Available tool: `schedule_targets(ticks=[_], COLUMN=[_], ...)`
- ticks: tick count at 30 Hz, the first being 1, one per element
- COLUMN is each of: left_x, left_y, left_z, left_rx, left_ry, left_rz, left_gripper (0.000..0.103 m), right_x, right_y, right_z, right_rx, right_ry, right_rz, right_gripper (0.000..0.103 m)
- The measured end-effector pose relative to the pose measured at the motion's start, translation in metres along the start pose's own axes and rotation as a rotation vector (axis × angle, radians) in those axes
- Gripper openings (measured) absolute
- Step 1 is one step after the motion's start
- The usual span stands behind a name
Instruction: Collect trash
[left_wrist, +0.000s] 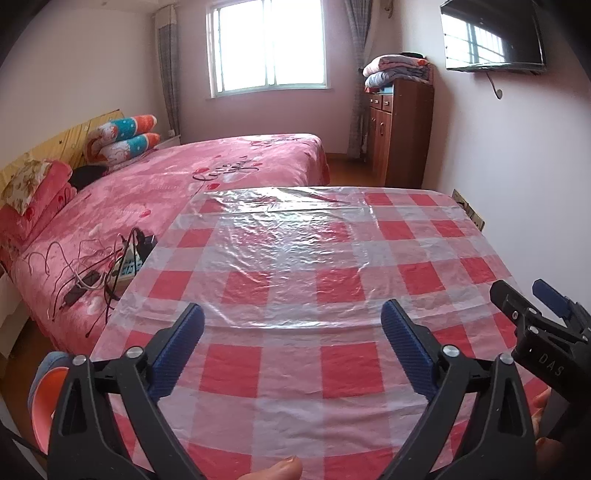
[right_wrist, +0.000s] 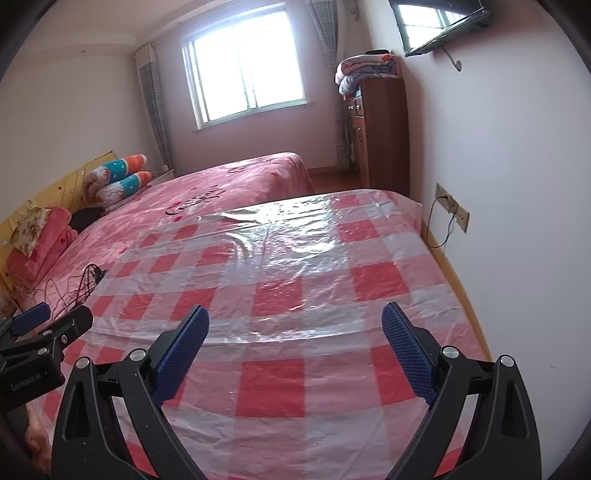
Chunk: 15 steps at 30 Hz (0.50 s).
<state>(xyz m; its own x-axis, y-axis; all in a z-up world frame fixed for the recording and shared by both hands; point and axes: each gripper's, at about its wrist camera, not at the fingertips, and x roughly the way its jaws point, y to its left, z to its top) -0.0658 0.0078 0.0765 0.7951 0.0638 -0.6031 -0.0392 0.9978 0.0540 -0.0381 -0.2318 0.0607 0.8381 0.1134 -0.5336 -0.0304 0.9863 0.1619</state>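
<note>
Right now both grippers are hovering side by side over the table (left_wrist: 295, 362), which is wearing a red-and-white checked cloth under a crinkled clear plastic sheet (left_wrist: 291, 258). The left gripper (left_wrist: 291, 336) is standing released, its blue pads wide apart and gripping nothing; the right gripper (right_wrist: 295, 339) is likewise spread and carrying nothing. No trash is showing on the cloth in either view. Beyond the table's left edge, a pink bed (left_wrist: 166, 192) is holding a tangle of cables and a power strip (left_wrist: 127, 264). A wooden cabinet (right_wrist: 380, 136) is standing against the right wall, folded blankets (right_wrist: 365, 68) piled on top.
</note>
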Motion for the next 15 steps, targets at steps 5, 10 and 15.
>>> schedule_targets(ticks=[5, 10, 15], left_x=[0.005, 0.009, 0.01], left_y=[-0.012, -0.018, -0.02], left_z=[-0.003, -0.006, -0.006], left_rx=[0.025, 0.033, 0.035], left_ry=[0.013, 0.025, 0.021], left_rz=[-0.002, 0.003, 0.009], left_gripper=[0.099, 0.099, 0.099], right_x=[-0.002, -0.005, -0.005], right_y=[-0.003, -0.002, 0.0], right_z=[0.0, -0.001, -0.001], right_rx=[-0.005, -0.018, -0.029], right_ry=[-0.009, -0.017, -0.021], right_rz=[-0.01, -0.011, -0.012], right_gripper=[0.094, 0.094, 0.094])
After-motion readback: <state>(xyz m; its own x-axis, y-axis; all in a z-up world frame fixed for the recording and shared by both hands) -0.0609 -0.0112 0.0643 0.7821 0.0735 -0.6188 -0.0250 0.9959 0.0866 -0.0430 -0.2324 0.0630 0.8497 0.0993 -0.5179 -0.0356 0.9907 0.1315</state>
